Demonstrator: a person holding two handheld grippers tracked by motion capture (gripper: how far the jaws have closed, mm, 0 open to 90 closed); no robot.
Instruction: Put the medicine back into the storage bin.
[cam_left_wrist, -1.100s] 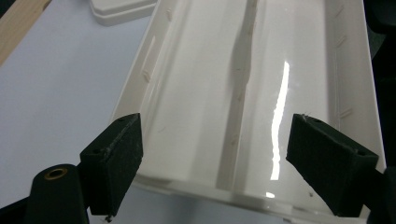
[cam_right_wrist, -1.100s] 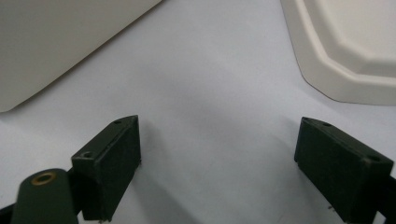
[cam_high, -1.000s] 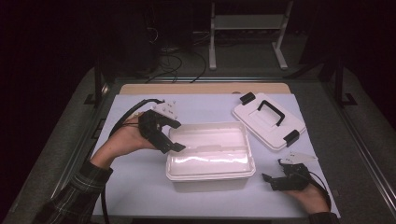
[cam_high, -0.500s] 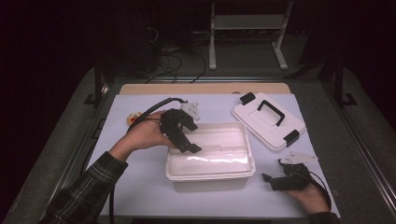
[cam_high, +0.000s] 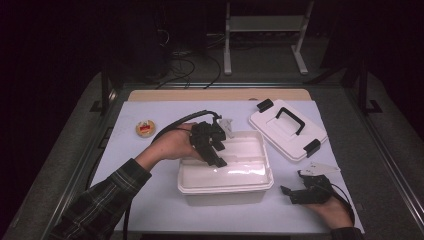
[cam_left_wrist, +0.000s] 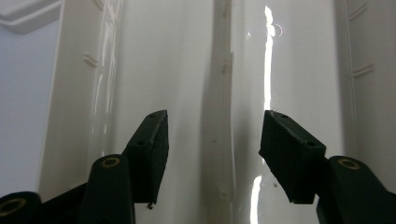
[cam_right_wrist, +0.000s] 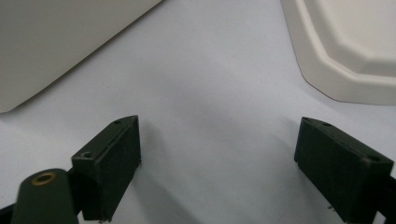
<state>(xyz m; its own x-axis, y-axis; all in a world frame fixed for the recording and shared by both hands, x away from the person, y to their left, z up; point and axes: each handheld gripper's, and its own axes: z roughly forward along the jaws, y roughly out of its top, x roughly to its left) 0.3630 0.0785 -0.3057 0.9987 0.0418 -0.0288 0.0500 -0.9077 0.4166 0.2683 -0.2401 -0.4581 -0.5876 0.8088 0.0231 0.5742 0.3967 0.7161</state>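
Moved from 9 o'clock of the white bin (cam_high: 226, 172) to over its interior: left claw (cam_high: 218, 159), jaws just narrowed yet apart, nothing between. Sits at tabletop (cam_high: 150, 165) centre, lid (cam_high: 288, 128) at 2 o'clock. Right claw (cam_high: 292, 191) spread, empty, resting at 4 o'clock.

Left hand-held gripper (cam_high: 216, 157) into box (cam_high: 260, 177), narrower.

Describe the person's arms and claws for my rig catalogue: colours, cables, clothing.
Both claws are black. The left claw trails a thick black cable and has a pale plate on top; its blocky jaws show small screw holes and brass-coloured pivot rivets. The left arm wears a dark plaid sleeve. The right claw looks alike, with a pale plate beside it.
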